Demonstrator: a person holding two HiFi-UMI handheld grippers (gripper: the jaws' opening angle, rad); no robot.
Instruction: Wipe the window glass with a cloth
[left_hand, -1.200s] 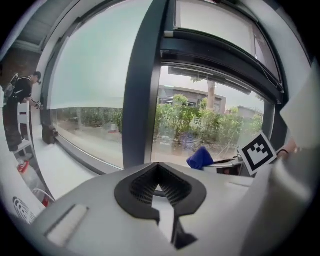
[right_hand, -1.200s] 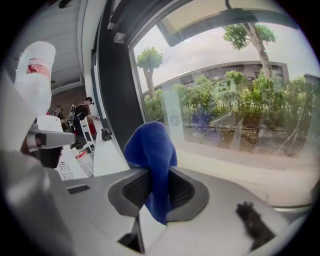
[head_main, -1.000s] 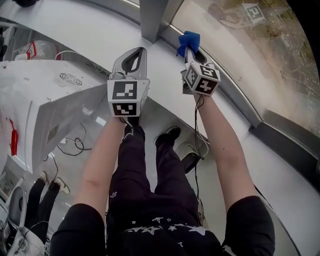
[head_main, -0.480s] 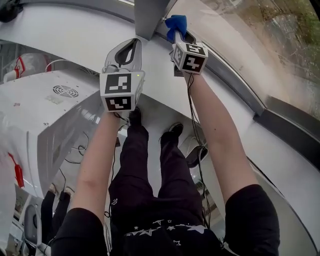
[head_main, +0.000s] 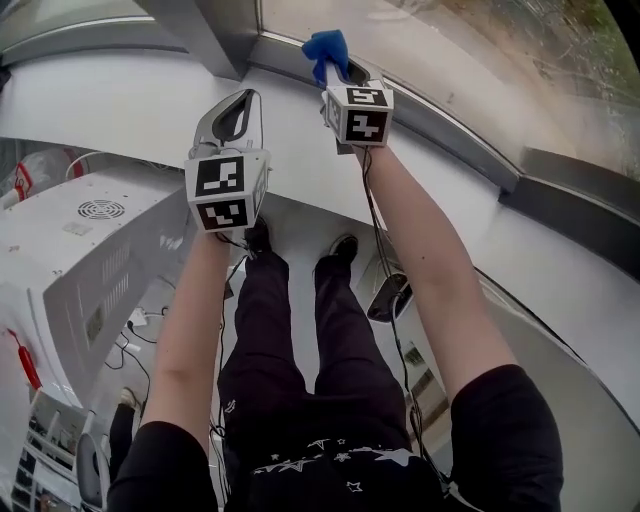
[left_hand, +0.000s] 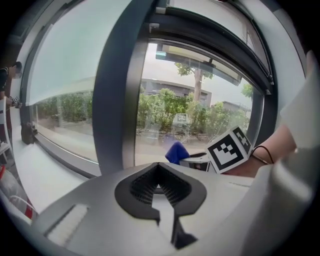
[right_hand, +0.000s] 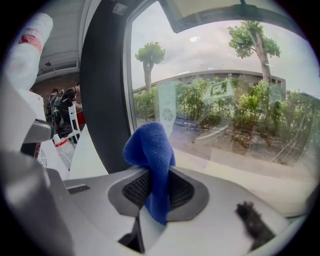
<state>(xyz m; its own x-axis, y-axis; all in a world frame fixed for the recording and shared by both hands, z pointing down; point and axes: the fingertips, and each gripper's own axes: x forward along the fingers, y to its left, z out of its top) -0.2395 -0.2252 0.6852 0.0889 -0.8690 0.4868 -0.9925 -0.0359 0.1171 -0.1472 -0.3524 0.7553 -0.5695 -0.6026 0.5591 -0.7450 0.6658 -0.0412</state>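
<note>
A blue cloth (right_hand: 151, 160) is pinched between the jaws of my right gripper (right_hand: 155, 190), which is shut on it; its folded end sticks up in front of the window glass (right_hand: 225, 110). In the head view the blue cloth (head_main: 325, 48) sits at the bottom frame of the window glass (head_main: 450, 60), just right of the dark mullion (head_main: 205, 35). My left gripper (head_main: 232, 118) is shut and holds nothing, hovering over the white sill left of the right gripper (head_main: 340, 75). From the left gripper view, the cloth (left_hand: 176, 151) shows beyond the shut left gripper (left_hand: 159, 192).
A wide white sill (head_main: 110, 110) runs under the window. A dark window frame (head_main: 560, 175) runs along the right. Below the sill stands a white machine (head_main: 80, 260) with cables on the floor. The person's legs and shoes (head_main: 340, 248) are below.
Both grippers have moved up and toward the glass, with the cloth still in the right one. The head view has tilted so the window sits higher in the picture.
</note>
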